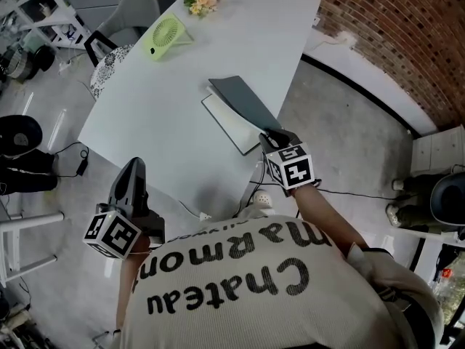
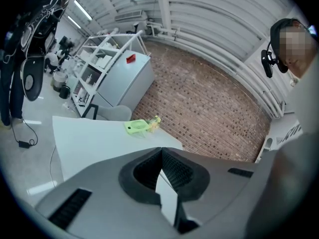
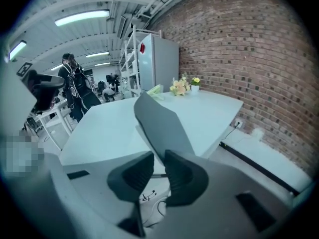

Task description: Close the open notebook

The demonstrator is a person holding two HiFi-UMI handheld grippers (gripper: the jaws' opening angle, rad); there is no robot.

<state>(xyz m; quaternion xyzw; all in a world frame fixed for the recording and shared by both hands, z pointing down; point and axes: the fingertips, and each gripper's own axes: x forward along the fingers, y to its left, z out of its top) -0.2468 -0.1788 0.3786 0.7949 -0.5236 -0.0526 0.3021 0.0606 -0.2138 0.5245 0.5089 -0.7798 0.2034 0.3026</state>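
Closing looks halfway: dark grey notebook (image 1: 243, 100) at white table's (image 1: 163, 118) right edge, cover tilted up, not yet down. Right gripper (image 3: 158, 159) jaws slightly apart at its corner; left gripper (image 2: 160, 151) jaws pressed together, empty.

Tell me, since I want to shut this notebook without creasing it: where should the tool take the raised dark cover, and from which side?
Take the raised cover by its free edge at the near corner, coming from the right side of the table, where the right tool sits. That edge stands clear above the white page, so jaws can probably straddle it.
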